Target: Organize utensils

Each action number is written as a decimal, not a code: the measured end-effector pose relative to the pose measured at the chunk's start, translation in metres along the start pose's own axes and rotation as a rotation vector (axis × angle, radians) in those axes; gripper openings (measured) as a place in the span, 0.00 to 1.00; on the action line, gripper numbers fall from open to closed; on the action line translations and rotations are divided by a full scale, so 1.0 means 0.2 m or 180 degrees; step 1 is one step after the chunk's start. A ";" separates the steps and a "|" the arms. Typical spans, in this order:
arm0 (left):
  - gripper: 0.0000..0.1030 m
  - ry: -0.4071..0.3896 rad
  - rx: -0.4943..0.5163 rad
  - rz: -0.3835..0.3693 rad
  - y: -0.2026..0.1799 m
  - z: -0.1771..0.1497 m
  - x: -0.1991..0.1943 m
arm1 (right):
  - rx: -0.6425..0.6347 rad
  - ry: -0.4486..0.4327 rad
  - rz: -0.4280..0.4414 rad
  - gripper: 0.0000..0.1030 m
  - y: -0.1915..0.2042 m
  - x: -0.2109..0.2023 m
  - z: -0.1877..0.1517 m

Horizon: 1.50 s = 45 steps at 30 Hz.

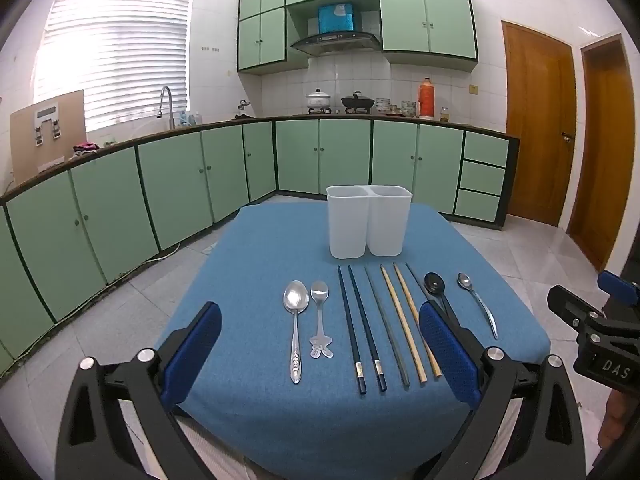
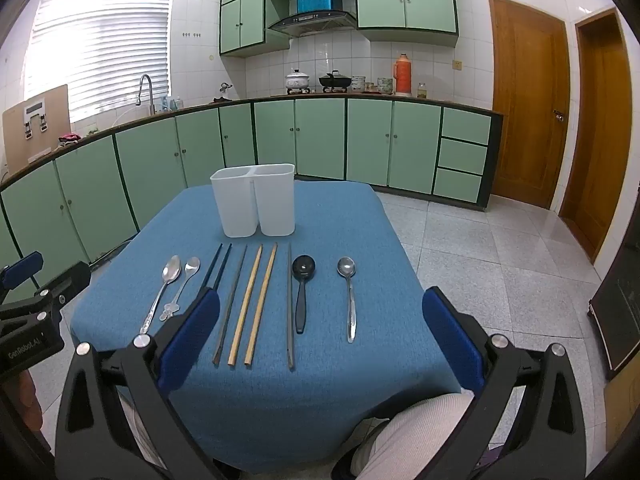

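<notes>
While both grippers hovered over the near edge of the blue table (image 1: 248, 248), nothing was held. Left gripper (image 1: 320, 344): jaws wide, empty. Right gripper (image 2: 320, 336): likewise. Row noted left to right: large spoon (image 1: 295, 322), small spoon (image 1: 320, 318), dark chopsticks (image 1: 360, 324), grey chopstick (image 1: 386, 326), wooden chopsticks (image 1: 406, 322), another grey chopstick (image 2: 290, 304), black spoon (image 2: 302, 288), slim spoon (image 2: 349, 292). Two-compartment white holder (image 1: 368, 222) stood at 12 o'clock beyond them, both bins seemingly empty. Risk: chopsticks lay close together, so wide jaws might catch a neighbour; thin flat sticks could slip from the pads.
</notes>
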<state>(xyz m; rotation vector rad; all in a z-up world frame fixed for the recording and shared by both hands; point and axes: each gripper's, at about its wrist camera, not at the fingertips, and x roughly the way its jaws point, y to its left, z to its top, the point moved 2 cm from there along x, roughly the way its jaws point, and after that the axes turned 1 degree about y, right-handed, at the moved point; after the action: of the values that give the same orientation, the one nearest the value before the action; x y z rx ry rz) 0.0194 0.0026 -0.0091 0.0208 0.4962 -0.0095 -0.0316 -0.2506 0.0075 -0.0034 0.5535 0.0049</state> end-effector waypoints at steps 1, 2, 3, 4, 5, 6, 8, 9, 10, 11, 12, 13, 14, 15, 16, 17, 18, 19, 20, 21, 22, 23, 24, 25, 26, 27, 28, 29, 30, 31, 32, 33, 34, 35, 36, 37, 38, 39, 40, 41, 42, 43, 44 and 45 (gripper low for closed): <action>0.94 0.0000 0.0004 -0.0001 0.00 0.00 0.00 | -0.0001 -0.0001 -0.0001 0.95 0.00 0.00 0.00; 0.94 -0.0001 0.0004 0.0001 -0.01 0.00 0.00 | 0.0000 0.0000 0.0001 0.95 0.00 0.00 0.00; 0.94 0.0000 0.0006 0.0005 -0.01 0.00 0.00 | 0.0000 -0.0001 0.0003 0.95 0.00 0.00 0.00; 0.94 -0.0001 0.0007 0.0006 0.00 0.00 -0.01 | -0.0001 -0.0001 0.0001 0.95 0.00 0.00 0.00; 0.94 0.0001 0.0007 0.0009 0.00 0.00 -0.01 | -0.0001 -0.0001 0.0000 0.95 0.00 0.00 0.00; 0.94 0.0001 0.0009 0.0010 0.00 0.00 -0.01 | 0.0000 -0.0002 0.0002 0.95 0.00 0.00 0.00; 0.94 -0.0001 0.0014 0.0016 0.00 0.00 -0.01 | 0.0000 -0.0001 0.0000 0.95 0.00 0.00 0.00; 0.94 -0.0003 0.0015 0.0017 0.00 0.00 -0.02 | 0.0000 0.0000 0.0001 0.95 0.00 0.00 0.00; 0.94 -0.0003 0.0016 0.0015 0.00 0.00 -0.02 | 0.0000 -0.0004 0.0001 0.95 0.00 0.00 0.00; 0.94 -0.0004 0.0017 0.0017 0.00 0.00 -0.02 | 0.0000 -0.0005 0.0000 0.95 0.00 0.00 0.00; 0.94 -0.0004 0.0017 0.0019 0.00 0.00 -0.02 | 0.0000 -0.0003 0.0002 0.95 0.00 0.00 0.00; 0.94 -0.0004 0.0019 0.0020 0.00 0.00 -0.02 | 0.0000 -0.0002 0.0001 0.95 0.00 0.00 0.00; 0.94 -0.0005 0.0018 0.0019 0.00 0.00 -0.02 | 0.0001 -0.0003 0.0001 0.95 0.00 0.00 0.00; 0.94 -0.0005 0.0020 0.0022 0.00 0.00 -0.02 | 0.0001 -0.0003 0.0001 0.95 0.00 0.00 0.00; 0.94 -0.0006 0.0021 0.0023 0.00 0.01 -0.02 | 0.0001 -0.0002 0.0002 0.95 0.00 0.00 0.00; 0.94 -0.0006 0.0022 0.0025 0.00 0.01 -0.02 | 0.0001 -0.0001 0.0002 0.95 0.00 0.00 0.00; 0.94 -0.0006 0.0022 0.0025 0.00 0.01 -0.02 | 0.0001 -0.0003 0.0003 0.95 0.00 0.00 0.00; 0.94 -0.0007 0.0022 0.0023 0.00 0.01 -0.02 | 0.0000 -0.0004 0.0003 0.95 0.00 0.00 0.00; 0.94 -0.0010 0.0023 0.0027 0.00 0.01 -0.02 | 0.0000 -0.0005 0.0003 0.95 0.00 0.00 0.00; 0.94 -0.0009 0.0023 0.0027 0.00 0.01 -0.02 | 0.0000 -0.0005 0.0002 0.95 0.00 0.00 0.00; 0.94 -0.0009 0.0023 0.0026 0.00 0.01 -0.02 | 0.0001 -0.0005 0.0002 0.95 0.00 0.00 0.00; 0.94 -0.0008 0.0023 0.0027 0.00 0.01 -0.02 | 0.0001 -0.0005 0.0001 0.95 0.00 0.00 0.00; 0.94 -0.0009 0.0023 0.0025 0.00 0.01 -0.02 | 0.0001 -0.0004 0.0001 0.95 0.00 0.00 0.00; 0.94 -0.0009 0.0026 0.0026 0.00 0.01 -0.02 | 0.0002 -0.0004 0.0001 0.95 0.00 0.00 0.00; 0.94 -0.0009 0.0027 0.0027 0.00 0.01 -0.02 | 0.0002 -0.0003 0.0000 0.95 0.00 0.00 0.00; 0.94 -0.0008 0.0027 0.0026 0.00 0.01 -0.02 | 0.0002 -0.0004 0.0000 0.95 0.00 0.00 0.00; 0.94 -0.0007 0.0028 0.0025 0.00 0.01 -0.02 | 0.0001 -0.0005 0.0001 0.95 0.00 0.00 0.00; 0.94 -0.0009 0.0029 0.0028 0.00 0.01 -0.02 | 0.0000 -0.0007 0.0002 0.95 0.00 0.00 0.00; 0.94 -0.0011 0.0027 0.0030 0.00 0.00 -0.02 | -0.0003 -0.0006 0.0002 0.95 0.00 0.00 0.00; 0.94 -0.0010 0.0025 0.0029 0.00 0.00 -0.02 | -0.0001 -0.0004 0.0004 0.95 0.00 0.00 0.00; 0.94 -0.0008 0.0023 0.0027 0.00 0.01 -0.02 | -0.0002 -0.0004 0.0003 0.95 0.00 0.00 0.00; 0.94 -0.0008 0.0022 0.0028 0.00 0.01 -0.02 | -0.0004 -0.0004 0.0003 0.95 0.00 0.00 0.00; 0.94 -0.0008 0.0023 0.0030 0.00 0.01 -0.02 | -0.0001 -0.0003 0.0003 0.95 0.00 0.00 0.00; 0.94 -0.0007 0.0025 0.0032 0.00 0.01 -0.02 | 0.0000 -0.0002 0.0003 0.95 0.00 0.00 0.00; 0.94 -0.0007 0.0023 0.0027 0.00 0.01 -0.02 | 0.0000 -0.0003 0.0002 0.95 0.00 0.00 0.00; 0.94 -0.0009 0.0021 0.0026 0.00 0.01 -0.02 | -0.0001 -0.0006 0.0003 0.95 0.00 0.00 0.00; 0.94 -0.0012 0.0020 0.0029 0.01 0.01 -0.02 | -0.0002 -0.0007 0.0002 0.95 0.00 0.00 0.00; 0.94 -0.0013 0.0019 0.0029 0.01 0.01 -0.03 | -0.0003 -0.0005 0.0002 0.95 0.00 0.01 0.00; 0.94 -0.0010 0.0019 0.0029 0.01 0.01 -0.03 | -0.0002 -0.0004 0.0003 0.95 0.00 0.01 0.00; 0.94 -0.0011 0.0020 0.0030 0.01 0.01 -0.03 | -0.0002 -0.0005 0.0002 0.95 0.00 0.00 0.00; 0.94 -0.0012 0.0020 0.0028 0.01 0.01 -0.03 | -0.0001 -0.0004 0.0002 0.95 0.00 0.00 0.00; 0.94 -0.0012 0.0020 0.0029 0.01 0.01 -0.03 | -0.0001 -0.0004 0.0002 0.95 0.00 0.00 0.00; 0.94 -0.0013 0.0021 0.0030 0.01 0.01 -0.03 | -0.0001 -0.0004 0.0002 0.95 0.00 0.00 0.00; 0.94 -0.0013 0.0022 0.0031 0.01 0.01 -0.03 | 0.0000 -0.0004 0.0002 0.95 0.00 0.00 0.00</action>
<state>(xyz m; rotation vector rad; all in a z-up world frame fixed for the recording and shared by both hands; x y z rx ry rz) 0.0153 0.0042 -0.0054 0.0300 0.4921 -0.0018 -0.0312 -0.2504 0.0066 -0.0031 0.5523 0.0053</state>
